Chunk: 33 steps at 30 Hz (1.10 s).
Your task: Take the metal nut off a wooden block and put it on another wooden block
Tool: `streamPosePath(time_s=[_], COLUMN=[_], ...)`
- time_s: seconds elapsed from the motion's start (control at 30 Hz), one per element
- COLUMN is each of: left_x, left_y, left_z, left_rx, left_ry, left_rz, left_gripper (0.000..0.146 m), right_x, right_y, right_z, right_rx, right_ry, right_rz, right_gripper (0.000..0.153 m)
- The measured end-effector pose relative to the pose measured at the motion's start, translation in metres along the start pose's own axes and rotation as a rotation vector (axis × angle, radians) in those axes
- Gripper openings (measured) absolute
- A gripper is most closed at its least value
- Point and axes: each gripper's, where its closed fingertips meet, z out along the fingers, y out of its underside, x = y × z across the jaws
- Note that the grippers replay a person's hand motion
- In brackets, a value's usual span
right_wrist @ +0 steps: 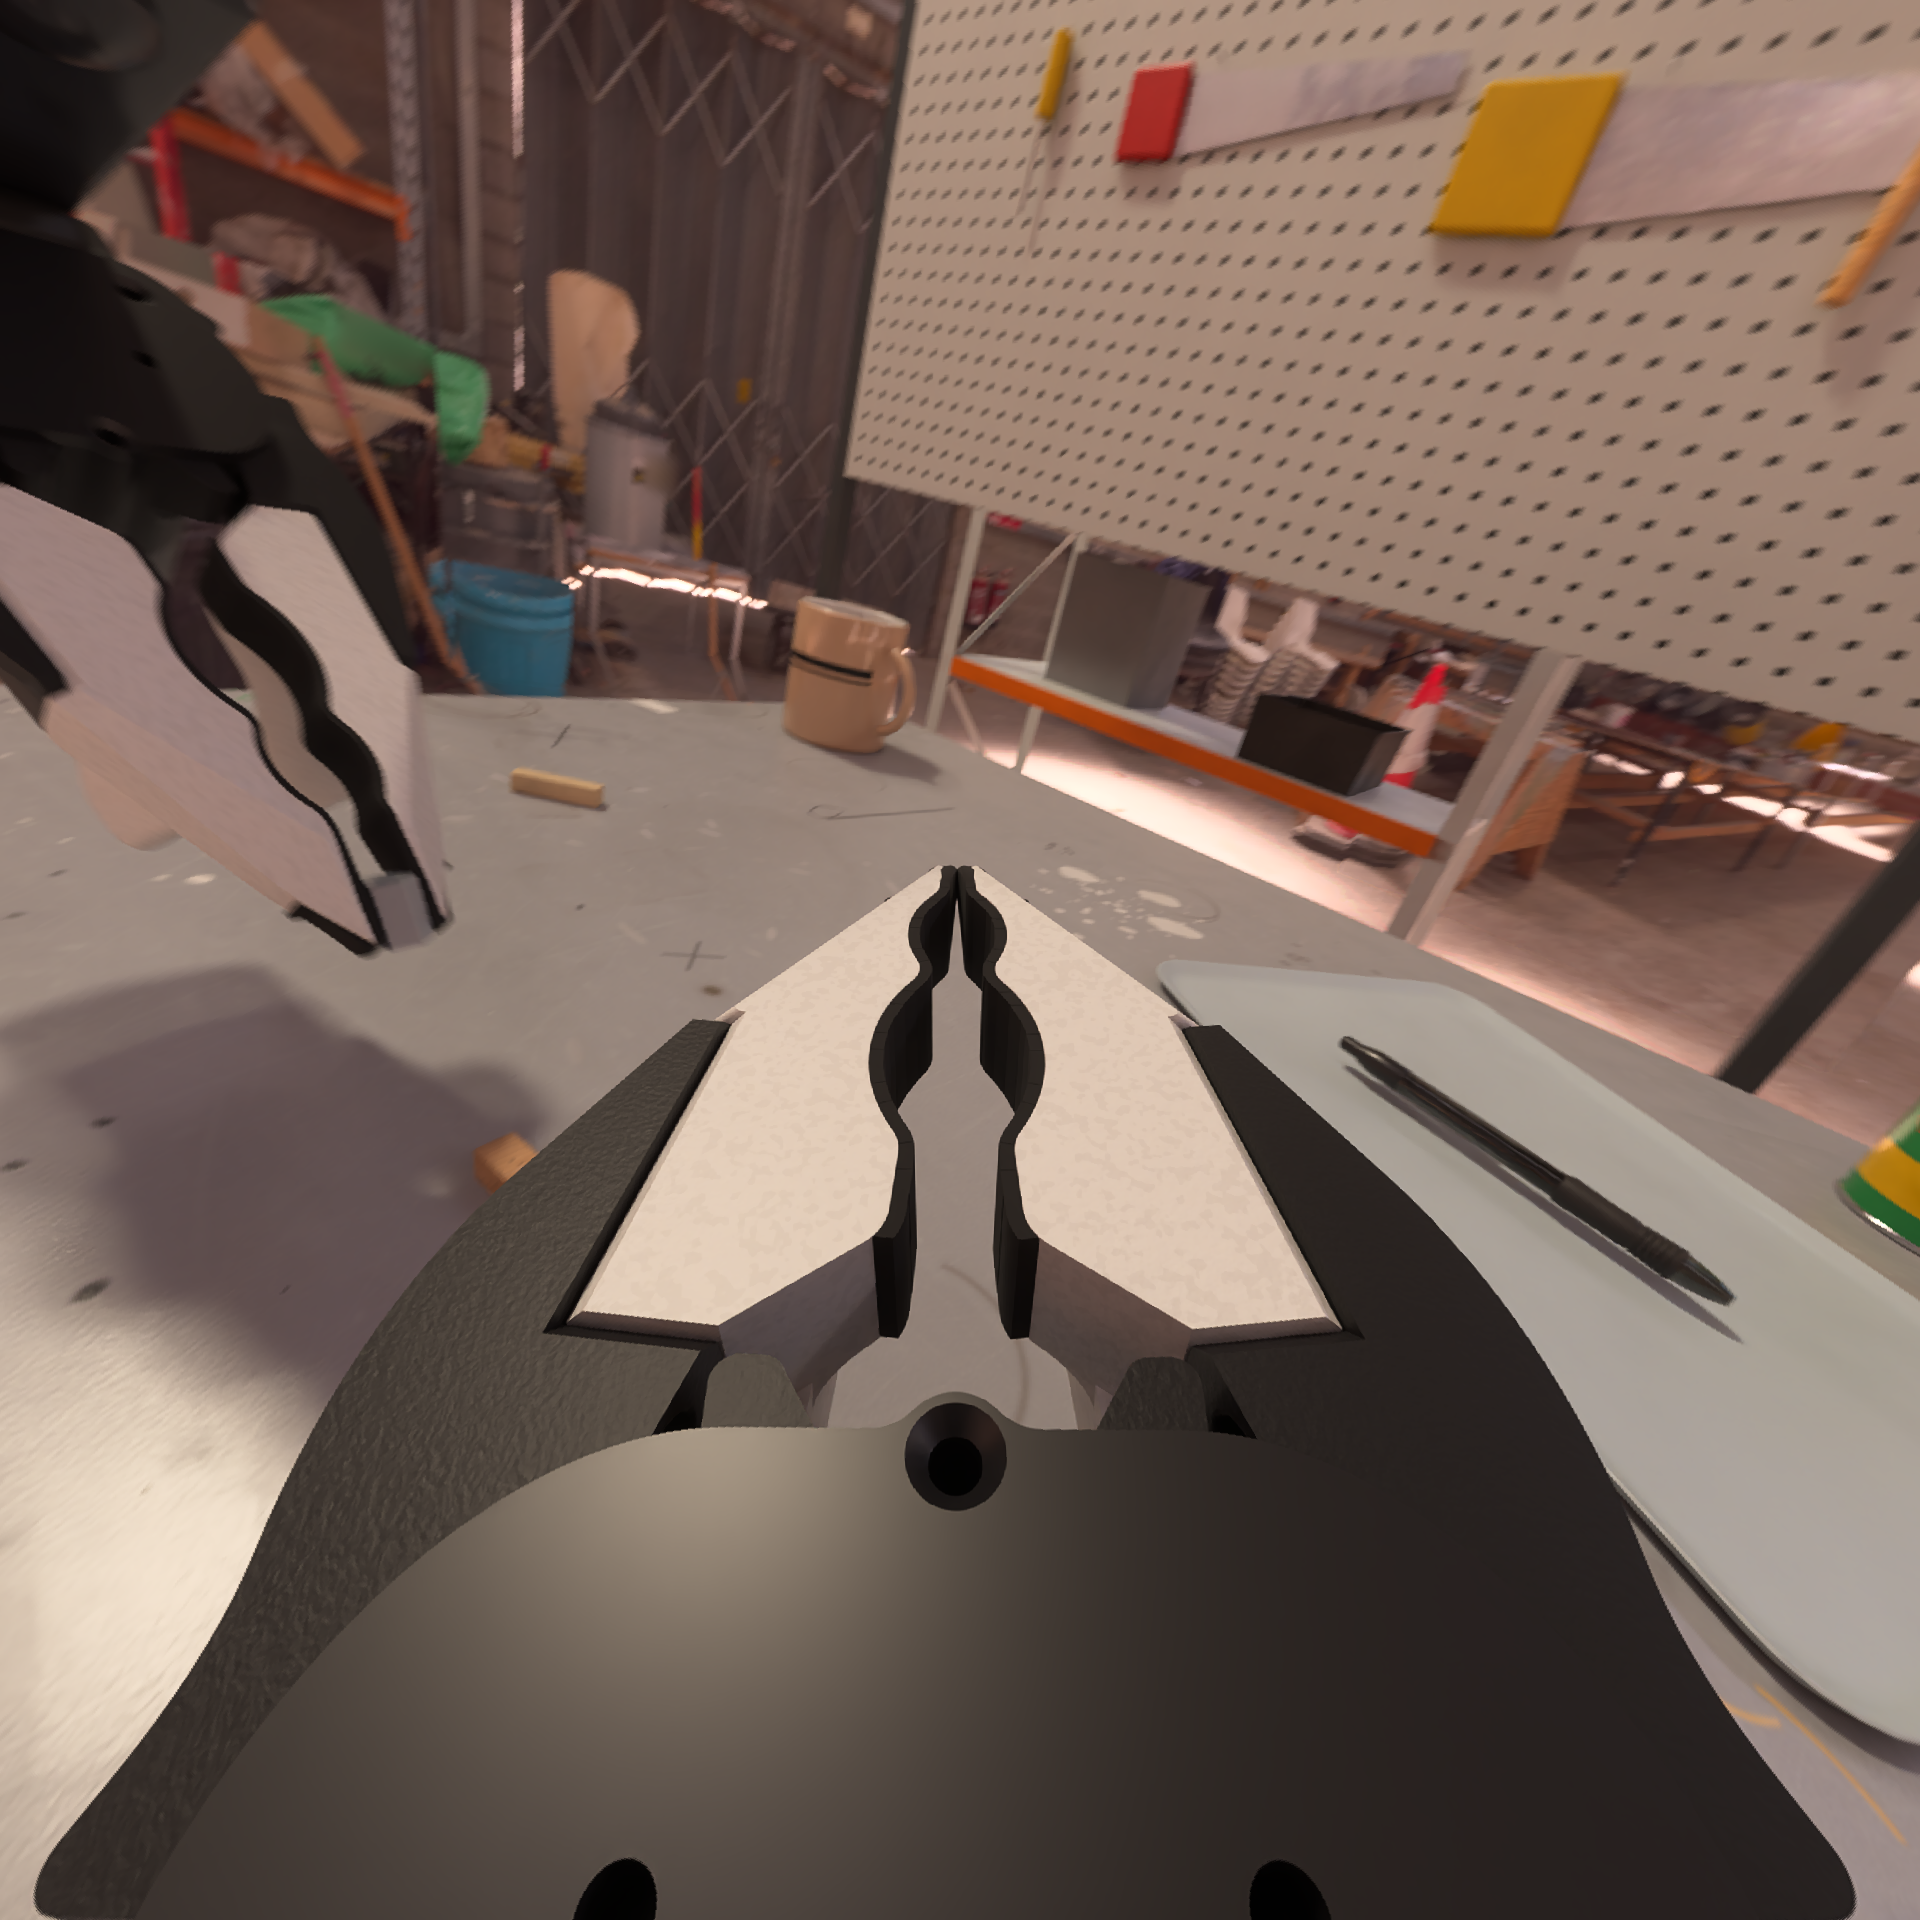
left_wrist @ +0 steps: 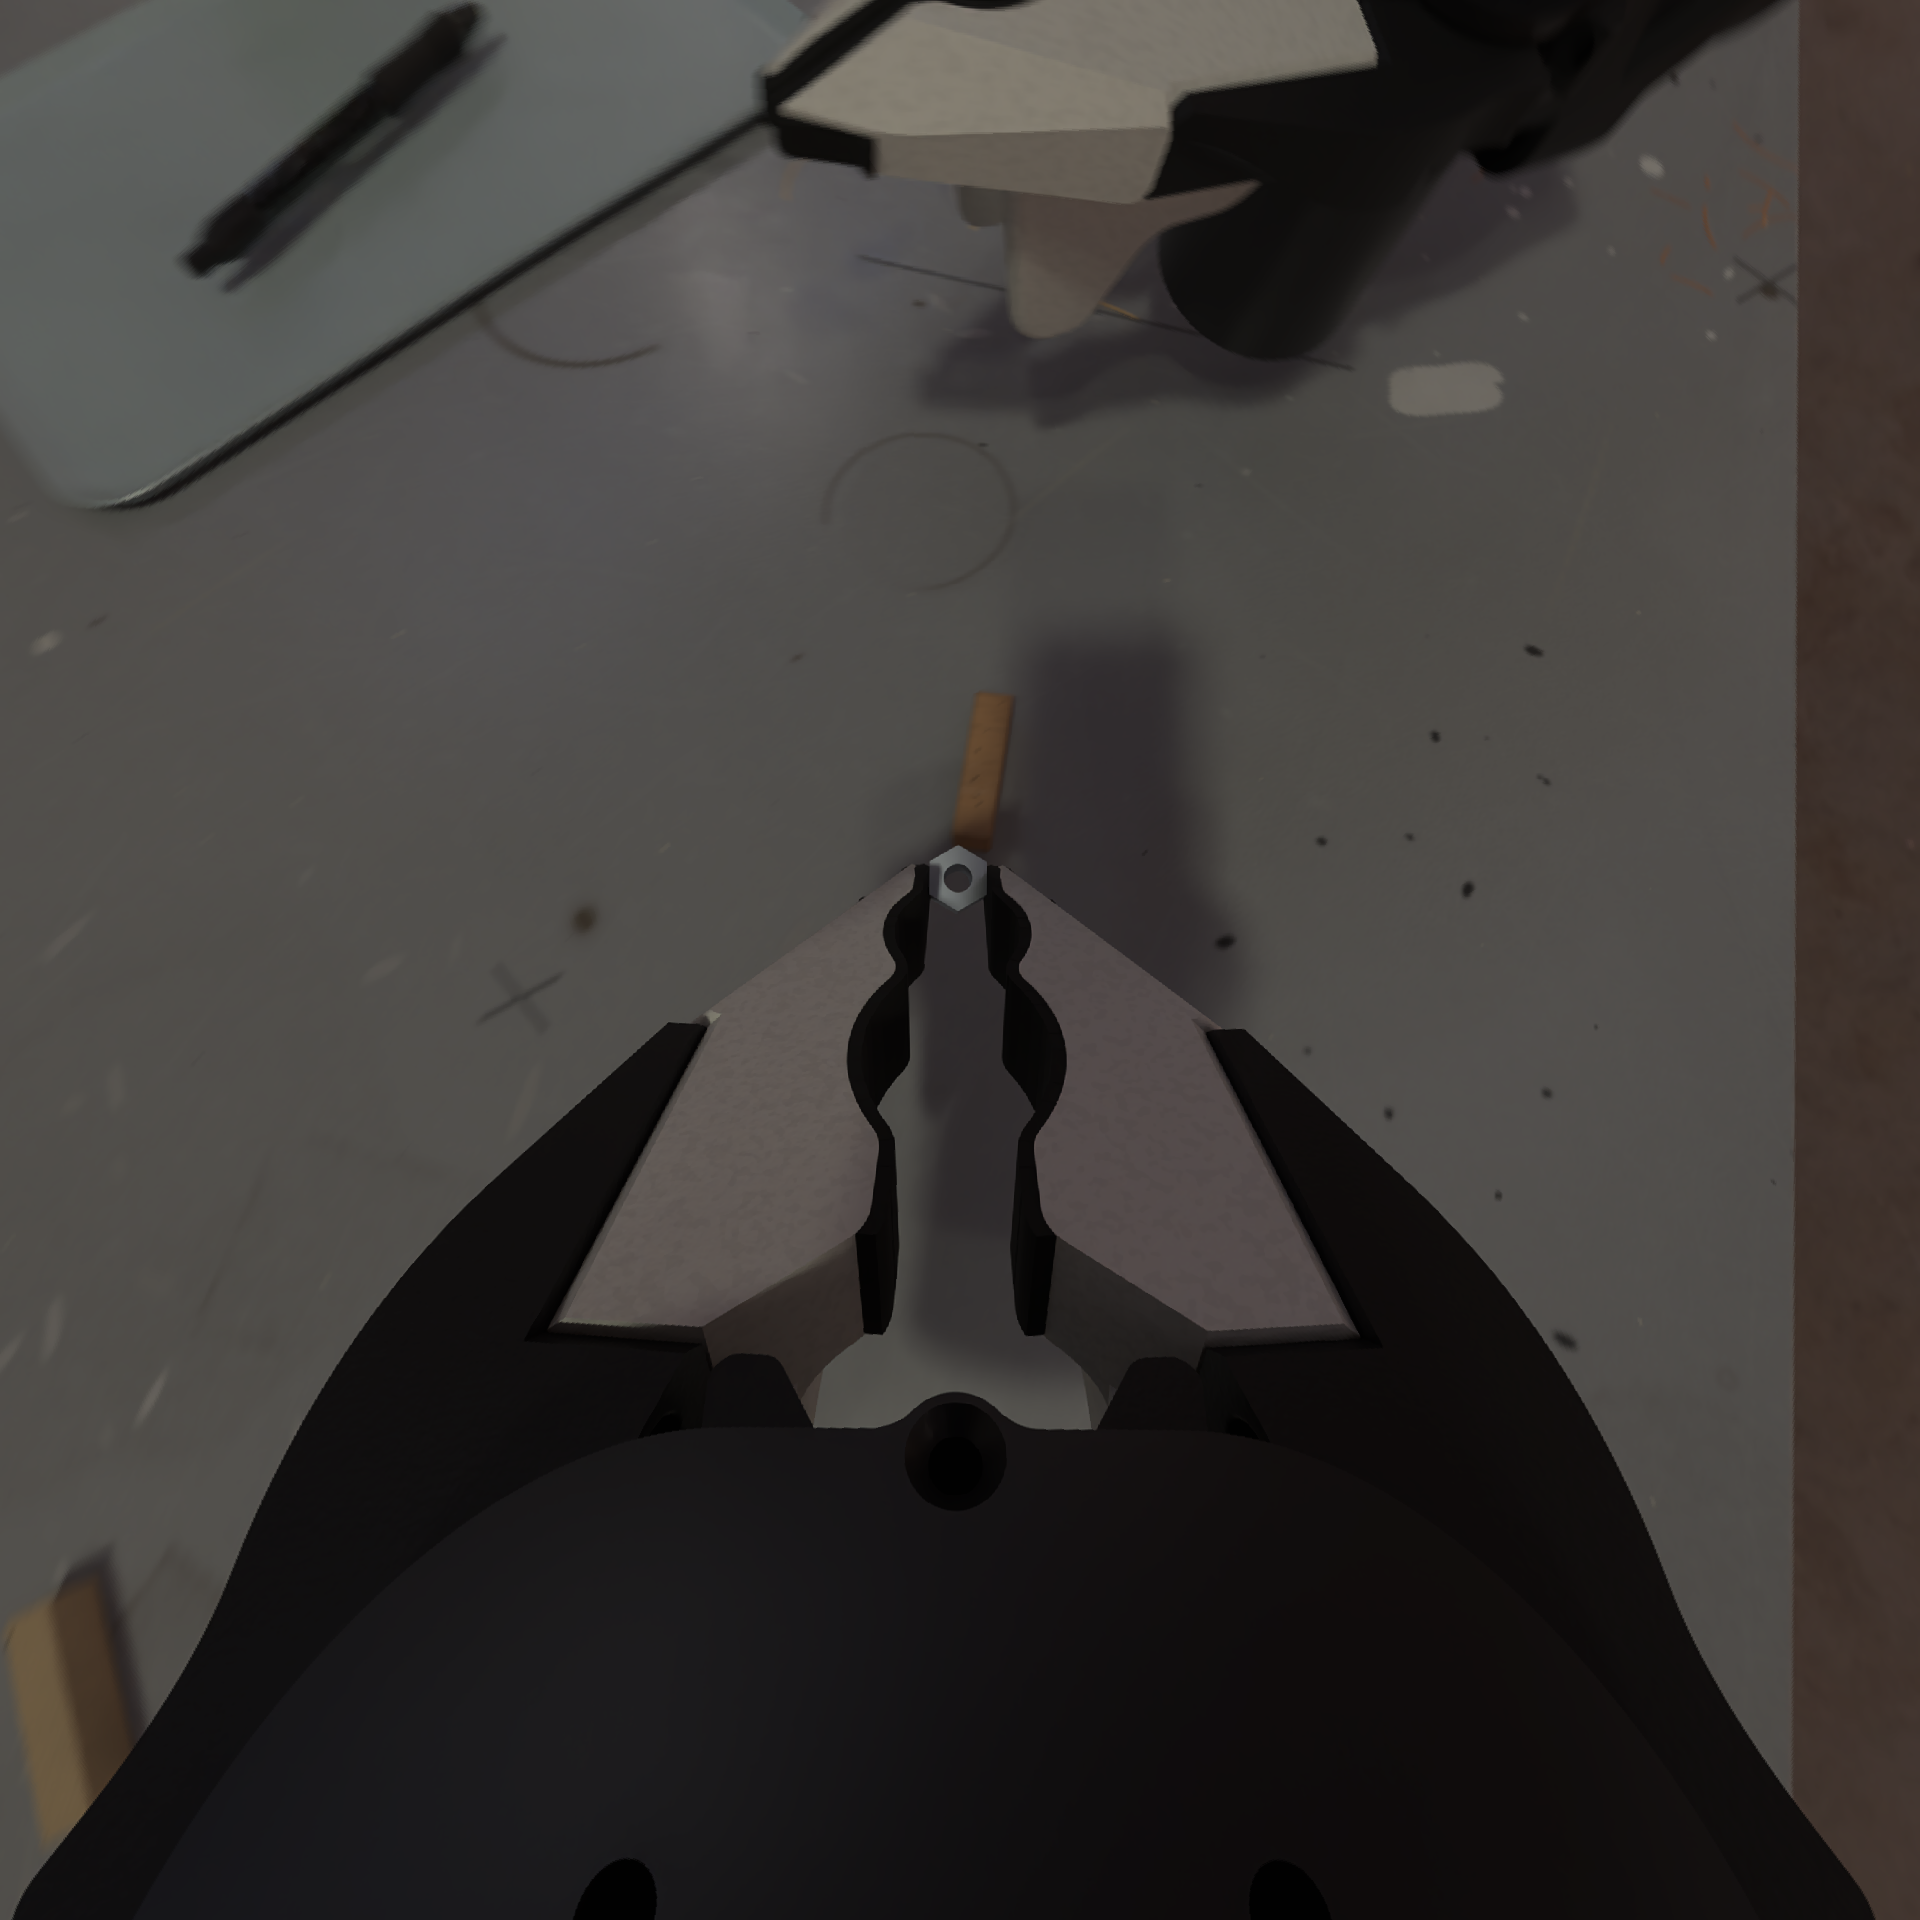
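Observation:
My left gripper [left_wrist: 957, 885] is shut on the small metal nut [left_wrist: 957, 878], pinched at its fingertips above the table. A wooden block [left_wrist: 985, 771] lies on the table just beyond the tips. A second wooden block [left_wrist: 62, 1704] lies at the lower left edge. In the right wrist view the left gripper [right_wrist: 400, 920] hangs at the left with the nut [right_wrist: 403, 906] in its tips. One block [right_wrist: 558, 787] lies far off and the other [right_wrist: 504, 1161] is near my right gripper [right_wrist: 956, 878], which is shut and empty. The right gripper also shows in the left wrist view [left_wrist: 821, 125], at the top.
A grey pad [right_wrist: 1351, 1039] with a black pen [right_wrist: 1538, 1164] lies to the right; it also shows in the left wrist view [left_wrist: 156, 312]. A beige mug [right_wrist: 847, 675] stands at the back of the table. A green and yellow can [right_wrist: 1886, 1174] is at the right edge. A pegboard [right_wrist: 1351, 364] stands behind.

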Motion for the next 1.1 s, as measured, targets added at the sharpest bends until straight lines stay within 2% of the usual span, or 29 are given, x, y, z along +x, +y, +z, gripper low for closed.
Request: streamPosePath(time_s=[0.13,0.33,0.77,1.1], left_x=[0.013,0.007,0.004,0.007], left_y=[-0.006,-0.003,-0.004,-0.002], left_z=[0.034,0.056,0.066,0.066], left_rx=[-0.087,-0.218,-0.346,-0.357], left_ry=[0.028,0.002,0.016,0.061], left_rz=[0.071,0.119,0.150,0.132], left_gripper=[0.010,0.010,0.010,0.010], right_x=[-0.003,-0.004,-0.006,-0.007], right_y=[-0.002,0.004,0.000,-0.001], right_z=[-0.006,-0.010,-0.014,-0.015], right_rx=[-0.013,-0.020,0.022,0.022], right_ry=[-0.065,-0.106,-0.127,-0.126], right_rz=[-0.007,-0.040,-0.017,-0.018], right_gripper=[0.000,0.000,0.000,0.000])
